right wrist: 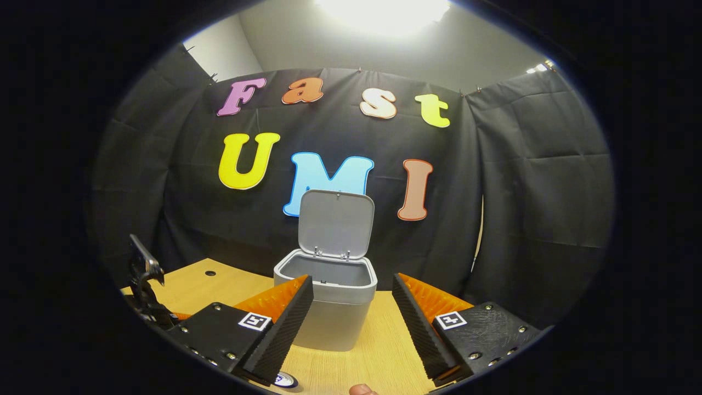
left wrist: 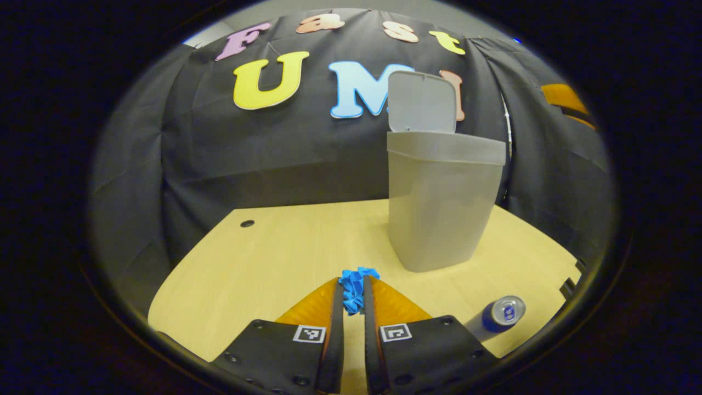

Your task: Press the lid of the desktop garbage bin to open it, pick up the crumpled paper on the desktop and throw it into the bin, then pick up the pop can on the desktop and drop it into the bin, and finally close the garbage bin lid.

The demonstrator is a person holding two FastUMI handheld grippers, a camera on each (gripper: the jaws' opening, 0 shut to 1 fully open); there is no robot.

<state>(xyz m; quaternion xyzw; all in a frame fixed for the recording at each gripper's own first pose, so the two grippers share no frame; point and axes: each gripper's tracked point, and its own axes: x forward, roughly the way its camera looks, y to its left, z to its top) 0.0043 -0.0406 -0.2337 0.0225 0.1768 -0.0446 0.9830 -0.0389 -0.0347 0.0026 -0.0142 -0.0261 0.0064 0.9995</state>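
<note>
I saw the left gripper (left wrist: pixel 354 299) clenched on the crumpled paper (left wrist: pixel 355 288), a creased blue wad held low over the pale wood-grain desktop (left wrist: pixel 263 263). The bin (left wrist: pixel 441 208), smooth grey plastic and tapered, stood just ahead with its lid (left wrist: pixel 422 102) upright. The pop can (left wrist: pixel 503 314) stood to the right. The right gripper (right wrist: pixel 351 307) hung released, ribbed pads framing the bin's open mouth.

Bin, paper and can laid out on the table

In the left gripper view, the garbage bin (left wrist: pixel 441 208) stands on the table (left wrist: pixel 263 258) ahead and to the right, its lid (left wrist: pixel 422 102) upright at the back; the crumpled paper (left wrist: pixel 355 288) sits between the left gripper (left wrist: pixel 354 299) fingers, before the bin; the pop can (left wrist: pixel 503 314) stands right of them, nearer than the bin.
</note>
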